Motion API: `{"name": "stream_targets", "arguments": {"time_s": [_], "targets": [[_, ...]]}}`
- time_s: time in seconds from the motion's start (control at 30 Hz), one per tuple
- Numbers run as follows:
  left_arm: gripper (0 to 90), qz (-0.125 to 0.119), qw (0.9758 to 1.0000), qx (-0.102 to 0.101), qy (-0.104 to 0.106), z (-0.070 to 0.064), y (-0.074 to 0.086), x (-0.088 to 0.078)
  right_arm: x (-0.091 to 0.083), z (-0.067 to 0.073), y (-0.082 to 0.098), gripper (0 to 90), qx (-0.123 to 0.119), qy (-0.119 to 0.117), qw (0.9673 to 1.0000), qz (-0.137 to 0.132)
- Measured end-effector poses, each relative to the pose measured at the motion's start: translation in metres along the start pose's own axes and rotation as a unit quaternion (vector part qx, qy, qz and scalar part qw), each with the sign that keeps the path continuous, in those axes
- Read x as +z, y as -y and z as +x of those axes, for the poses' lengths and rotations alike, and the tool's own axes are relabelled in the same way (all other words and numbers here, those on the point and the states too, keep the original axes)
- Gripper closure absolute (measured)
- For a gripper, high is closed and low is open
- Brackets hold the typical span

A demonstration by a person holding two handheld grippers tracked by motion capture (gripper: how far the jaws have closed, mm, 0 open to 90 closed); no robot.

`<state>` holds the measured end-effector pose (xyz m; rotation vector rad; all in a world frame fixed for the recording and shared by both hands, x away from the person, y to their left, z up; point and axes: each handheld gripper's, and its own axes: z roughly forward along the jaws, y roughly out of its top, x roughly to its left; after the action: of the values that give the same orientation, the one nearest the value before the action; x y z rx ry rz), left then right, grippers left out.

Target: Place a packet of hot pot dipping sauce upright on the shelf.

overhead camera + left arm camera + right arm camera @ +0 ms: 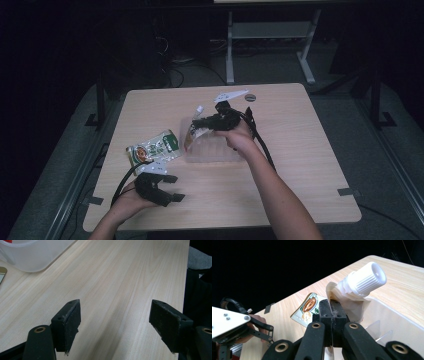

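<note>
Pouch, soft crinkled pale film with a ribbed white screw cap on a spout, pinched at its edge by the right gripper, black jaws pressed together on the film. Cap sits upper right of the right gripper view, tilted up and away. In the high view the pouch hangs over the left rim of a clear plastic bin, mid-frame; the right gripper comes in from the right above that bin, hand behind it, cable trailing down the forearm.

Bin is translucent, rounded corners, thin walls, with clear dividers inside seen at lower right of the right gripper view.

Second packet, flat glossy foil with green and brown print, lies flat on the tabletop left of the bin, just apart from it.

Left gripper, lower left of the high view, rests low near the front edge, jaws spread with nothing between them; in the left gripper view the foam-faced pads are worn and fuzzy along the edges, bare wood between.

Tabletop is pale wood-grain laminate, smooth, rounded corners. Right half is open, front strip too. Small white card and a dark round disc lie near the far edge. Grey carpet floor around, dark beyond.
</note>
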<state>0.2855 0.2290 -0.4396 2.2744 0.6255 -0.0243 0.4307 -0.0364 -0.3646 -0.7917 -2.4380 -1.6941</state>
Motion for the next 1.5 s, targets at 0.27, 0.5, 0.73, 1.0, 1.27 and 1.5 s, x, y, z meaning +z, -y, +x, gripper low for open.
{"name": "stream_targets", "arguments": {"time_s": [0.27, 0.5, 0.73, 1.0, 1.27, 1.5], "targets": [[25.0, 0.006, 1.0, 0.001, 0.001, 0.0, 0.0, 0.001, 0.011, -0.002, 0.003, 88.5, 0.002, 0.006, 0.9999, 0.011], [25.0, 0.01, 0.9999, 0.0, -0.001, -0.001, 0.001, 0.004, 0.019, 0.0, 0.004, 83.0, 0.003, 0.004, 0.9999, 0.013], [25.0, 0.012, 0.9999, 0.0, -0.002, 0.0, 0.001, 0.003, 0.014, 0.005, 0.002, 52.3, 0.006, 0.0, 0.9999, 0.01], [25.0, 0.012, 0.9999, 0.0, -0.005, 0.0, 0.001, 0.004, -0.006, 0.019, 0.01, 34.0, -0.024, 0.053, 0.9978, 0.032], [25.0, 0.011, 0.9999, 0.0, -0.004, 0.001, 0.001, 0.005, -0.033, 0.03, 0.027, 32.1, -0.04, 0.065, 0.9965, 0.033], [25.1, 0.013, 0.9999, 0.004, -0.004, 0.0, 0.001, 0.005, -0.05, 0.042, 0.051, 32.1, -0.059, 0.071, 0.9952, 0.033]]}}
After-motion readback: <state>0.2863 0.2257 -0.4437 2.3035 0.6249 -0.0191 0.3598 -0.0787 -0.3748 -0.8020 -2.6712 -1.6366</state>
